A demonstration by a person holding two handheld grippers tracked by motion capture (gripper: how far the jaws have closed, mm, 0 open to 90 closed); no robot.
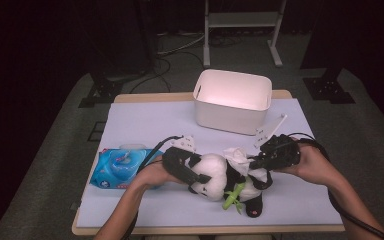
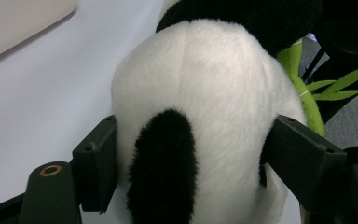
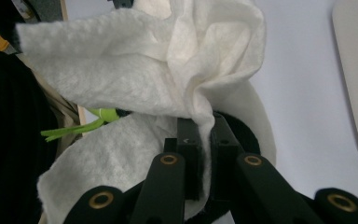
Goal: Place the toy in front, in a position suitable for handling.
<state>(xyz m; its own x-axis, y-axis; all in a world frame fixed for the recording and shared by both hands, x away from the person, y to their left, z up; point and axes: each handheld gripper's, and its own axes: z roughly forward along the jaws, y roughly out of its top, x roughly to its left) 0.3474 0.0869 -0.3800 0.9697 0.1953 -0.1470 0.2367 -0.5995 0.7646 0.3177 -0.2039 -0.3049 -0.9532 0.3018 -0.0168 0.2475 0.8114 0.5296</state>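
Dark floor and cables ring a bench [image 1: 145,125] covered in pale lilac sheet. Between both claws lies a plush black-and-white panda toy [image 1: 220,177] with a green bamboo sprig, soft and fluffy. One claw, the left claw [image 2: 191,154], grips the panda's round white body, a pad pressed into the fur on either side. Opposite it, the right claw [image 3: 200,140] is pinched tight on a crumpled white wipe [image 3: 168,70] draped over the panda. Beyond the right claw stands a white plastic tub [image 1: 232,102]; beside the left claw lies a blue wipes packet [image 1: 117,167].

Black claws [image 3: 200,154], brass-ringed screws, trailing cables
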